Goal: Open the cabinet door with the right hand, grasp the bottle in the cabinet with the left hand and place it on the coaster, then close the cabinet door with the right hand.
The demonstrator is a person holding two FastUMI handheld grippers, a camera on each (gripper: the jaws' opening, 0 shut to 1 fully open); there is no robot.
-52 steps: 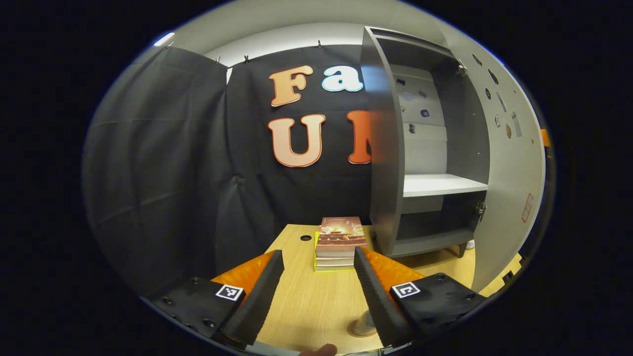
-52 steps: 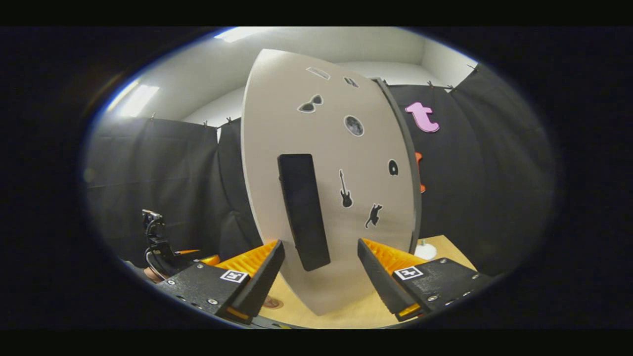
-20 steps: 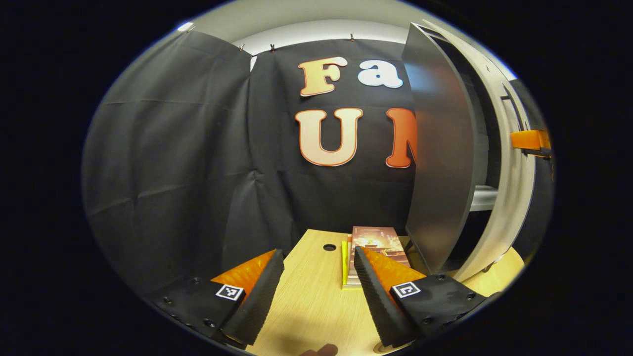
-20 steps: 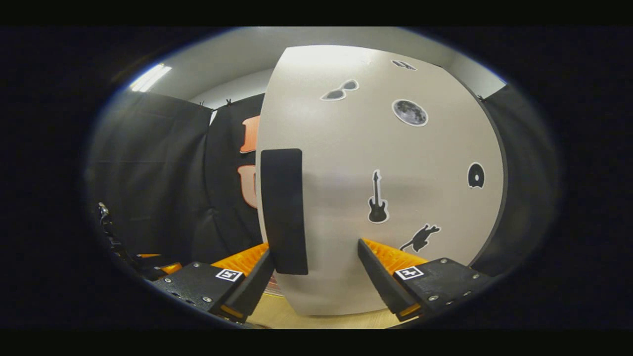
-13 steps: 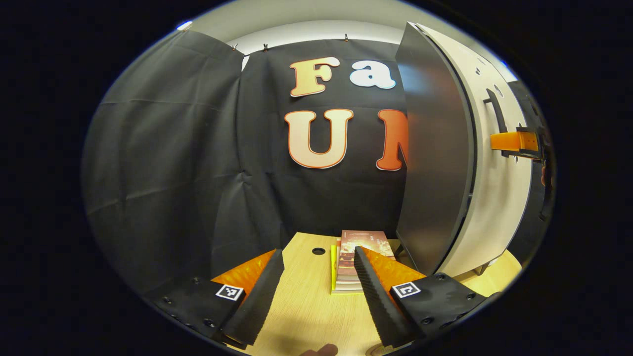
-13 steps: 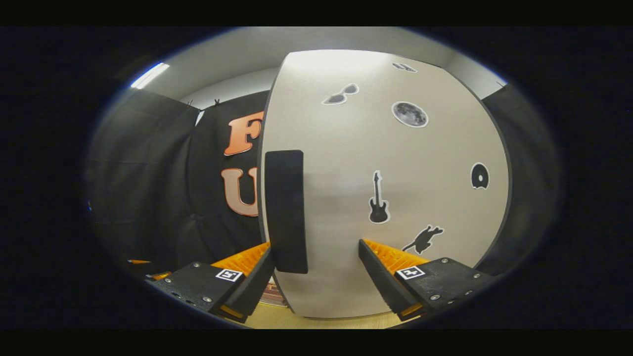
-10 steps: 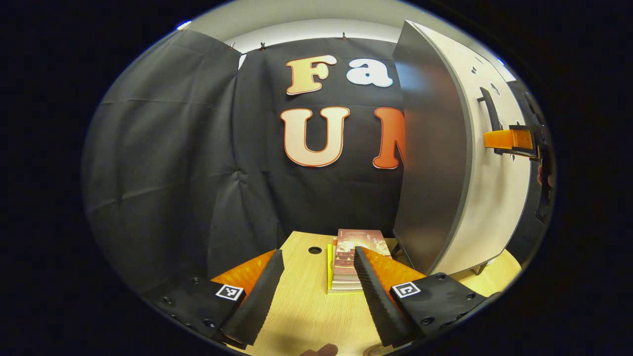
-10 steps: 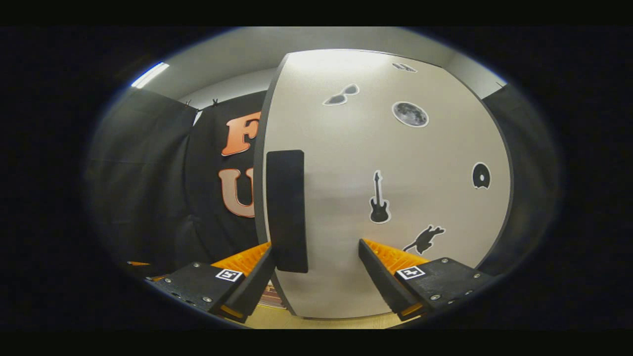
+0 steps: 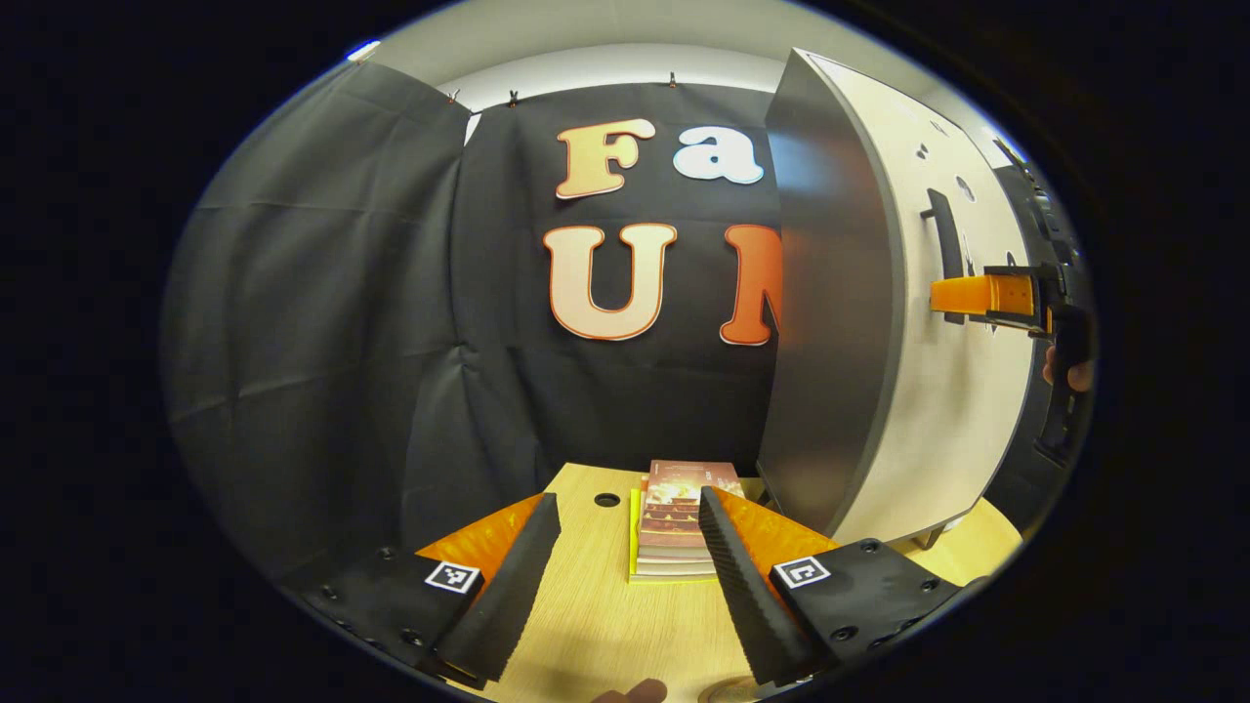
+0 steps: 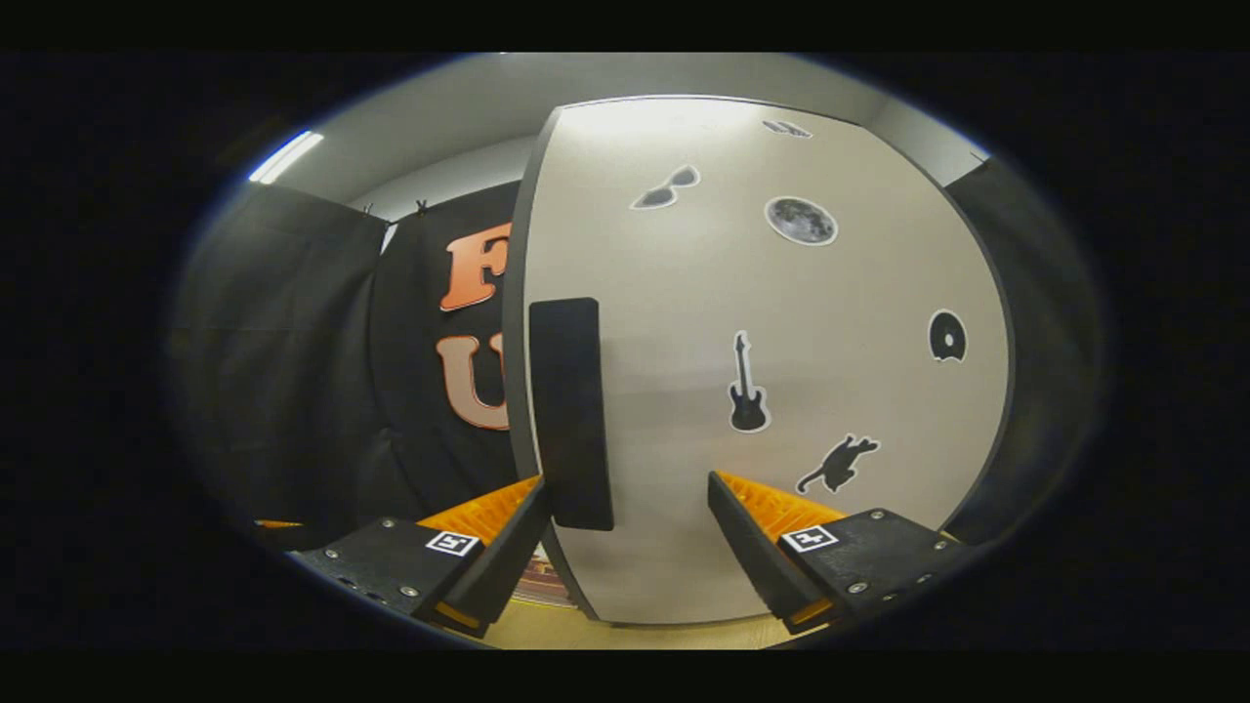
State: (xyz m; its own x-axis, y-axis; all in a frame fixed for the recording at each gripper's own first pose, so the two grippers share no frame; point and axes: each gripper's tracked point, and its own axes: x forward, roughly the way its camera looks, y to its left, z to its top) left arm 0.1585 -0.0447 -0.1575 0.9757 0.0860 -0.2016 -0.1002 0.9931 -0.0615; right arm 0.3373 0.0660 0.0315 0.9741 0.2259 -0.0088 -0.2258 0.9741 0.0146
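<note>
Since earlier, your cabinet door (image 10: 771, 391) has swung shut; both your right gripper (image 10: 625, 547) and left gripper (image 9: 625, 576) gape wide, empty. At 6 o'clock, coaster edge barely shows; task looks nearly finished.

The left gripper (image 9: 620, 576) hovers with jaws apart over a light wooden table (image 9: 605, 625). A stack of books (image 9: 679, 517) lies beyond, beside a tall grey cabinet (image 9: 830, 322) whose pale door (image 9: 962, 391) is shut. Far right, the right gripper (image 9: 986, 295) faces that door.
</note>
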